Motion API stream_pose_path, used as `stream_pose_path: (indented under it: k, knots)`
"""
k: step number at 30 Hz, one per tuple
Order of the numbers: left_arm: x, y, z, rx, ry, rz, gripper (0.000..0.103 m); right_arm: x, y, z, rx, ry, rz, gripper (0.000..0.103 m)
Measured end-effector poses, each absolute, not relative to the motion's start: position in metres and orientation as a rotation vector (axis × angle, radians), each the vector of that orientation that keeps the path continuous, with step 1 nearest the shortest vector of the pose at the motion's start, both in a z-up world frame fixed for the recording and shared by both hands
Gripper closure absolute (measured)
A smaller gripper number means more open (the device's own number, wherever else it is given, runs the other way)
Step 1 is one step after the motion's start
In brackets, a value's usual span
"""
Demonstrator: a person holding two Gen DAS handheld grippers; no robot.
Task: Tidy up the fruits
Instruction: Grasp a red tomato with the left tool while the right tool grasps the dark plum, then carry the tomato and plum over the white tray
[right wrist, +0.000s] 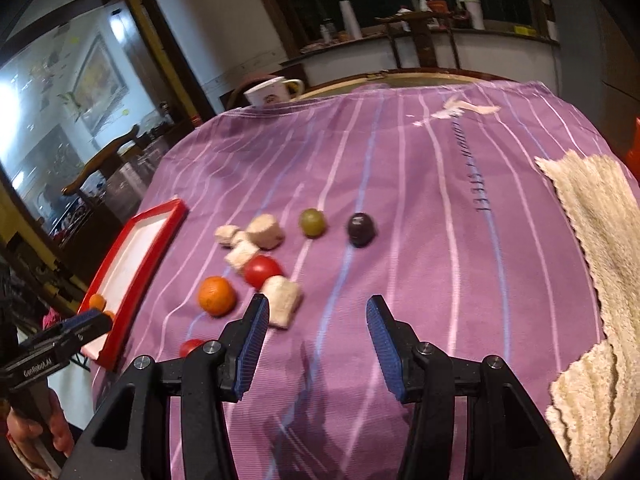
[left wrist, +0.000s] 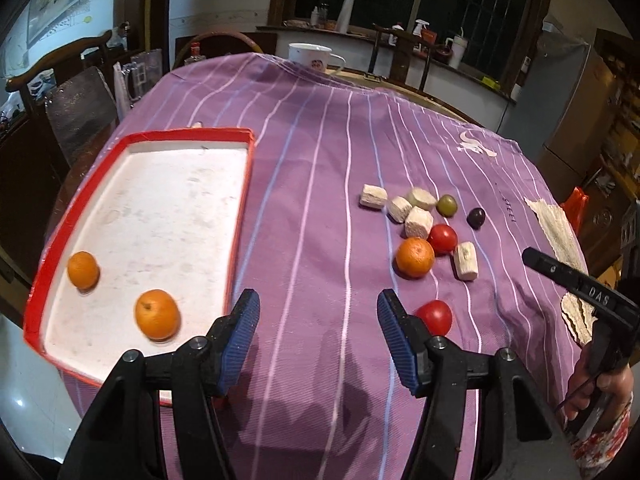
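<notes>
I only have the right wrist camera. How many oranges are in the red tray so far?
Observer: Two oranges sit in the red tray, both toward its near end.
Operator: Is the left gripper carrying anything?
Observer: No, the left gripper is open and empty, over the purple cloth beside the tray.
Operator: One tomato is half hidden in my view.
Observer: That tomato lies alone on the cloth, just beyond the left gripper's right finger.
</notes>
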State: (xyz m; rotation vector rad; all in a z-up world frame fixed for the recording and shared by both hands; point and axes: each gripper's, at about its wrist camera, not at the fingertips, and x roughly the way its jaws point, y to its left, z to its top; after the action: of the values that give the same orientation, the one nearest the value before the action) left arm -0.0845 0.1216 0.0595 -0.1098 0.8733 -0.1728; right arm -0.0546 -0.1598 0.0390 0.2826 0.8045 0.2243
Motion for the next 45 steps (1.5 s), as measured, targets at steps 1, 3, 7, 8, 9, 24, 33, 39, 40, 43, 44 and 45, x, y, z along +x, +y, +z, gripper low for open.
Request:
stream_pose_path:
  k: [1,3,7,8,9,24,33,39,40,43,44,45]
  knots:
    - [-0.084,0.120,0.057,-0.114,0.877,-0.182,0.043,-0.055,-0.166,0.039,0.298,0.806,0.216,0.047]
    - [-0.081,0.115,0.050,-0.113,0.889,-0.203,0.042,-0.054,-0.174,0.039,0.324,0.808,0.208,0.047]
    - [-0.072,0.096,0.036,-0.082,0.931,-0.251,0.042,-0.048,-0.180,0.036,0.317,0.829,0.191,0.047]
    - [-0.071,0.090,0.035,-0.070,0.932,-0.264,0.042,-0.046,-0.181,0.035,0.313,0.833,0.191,0.047]
    - [-0.071,0.084,0.034,-0.056,0.933,-0.276,0.042,-0.043,-0.180,0.036,0.303,0.839,0.189,0.047]
    - [-0.067,0.040,0.026,0.010,0.893,-0.418,0.043,0.038,-0.151,0.025,0.153,0.875,0.145,0.048]
    - [-0.067,0.024,0.018,0.033,0.906,-0.475,0.064,0.051,-0.145,0.005,0.110,0.895,0.128,0.051]
    - [-0.065,0.025,0.012,0.020,0.907,-0.467,0.072,0.050,-0.142,0.003,0.074,0.878,0.118,0.074]
    - [-0.066,0.025,0.012,0.020,0.905,-0.465,0.073,0.049,-0.142,0.003,0.070,0.875,0.116,0.075]
    - [-0.067,0.026,0.014,0.027,0.895,-0.455,0.073,0.049,-0.143,0.003,0.083,0.871,0.121,0.076]
    - [-0.068,0.027,0.015,0.029,0.891,-0.453,0.073,0.049,-0.145,0.003,0.092,0.870,0.124,0.076]
    - [-0.069,0.027,0.017,0.028,0.886,-0.451,0.073,0.048,-0.145,0.003,0.096,0.870,0.124,0.076]
